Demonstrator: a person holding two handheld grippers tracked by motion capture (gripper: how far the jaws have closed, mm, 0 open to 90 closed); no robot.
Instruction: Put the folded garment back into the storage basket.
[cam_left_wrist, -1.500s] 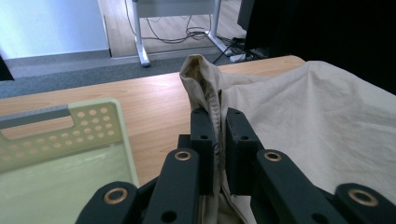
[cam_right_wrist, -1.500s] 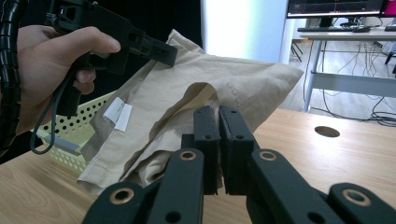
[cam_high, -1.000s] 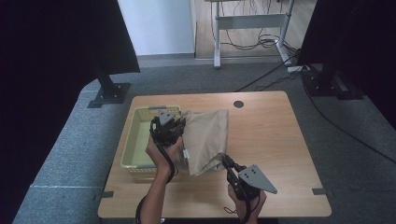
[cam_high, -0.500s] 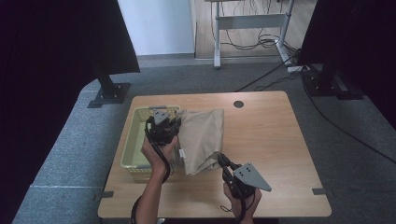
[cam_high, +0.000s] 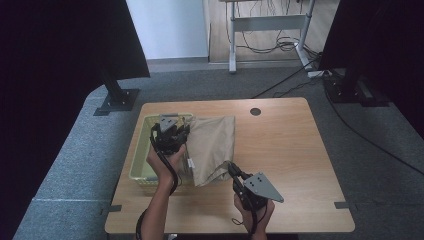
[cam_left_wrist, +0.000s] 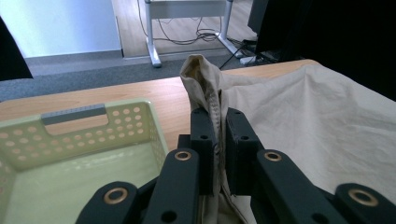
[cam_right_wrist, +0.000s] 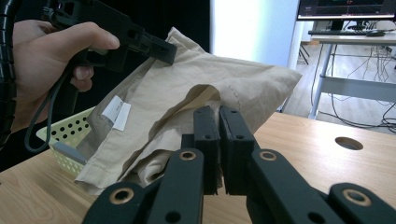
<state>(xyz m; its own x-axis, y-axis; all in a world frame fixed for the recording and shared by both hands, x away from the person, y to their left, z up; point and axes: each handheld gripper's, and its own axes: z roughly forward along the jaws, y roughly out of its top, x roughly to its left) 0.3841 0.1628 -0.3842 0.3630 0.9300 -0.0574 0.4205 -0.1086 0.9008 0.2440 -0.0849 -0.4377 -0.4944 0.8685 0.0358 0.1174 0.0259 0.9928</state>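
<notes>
Beige cloth (cam_high: 210, 147), a garment with a stitched hem and a small white label (cam_right_wrist: 116, 113), hangs between both grippers over the wooden table (cam_high: 295, 150), its left part draped over the right edge of the pale green perforated basket (cam_high: 142, 150). Left gripper (cam_high: 172, 131) holds one hemmed edge up above the basket: in the left gripper view its jaws are closed tight on the seam, which stands up between the pads (cam_left_wrist: 205, 140). Right gripper (cam_high: 234, 170) sits nearer the person at the table's front, and in the right gripper view its jaws are pressed together on a lower fold of the same cloth. The rest of the fabric sags toward the tabletop between the two grips.
</notes>
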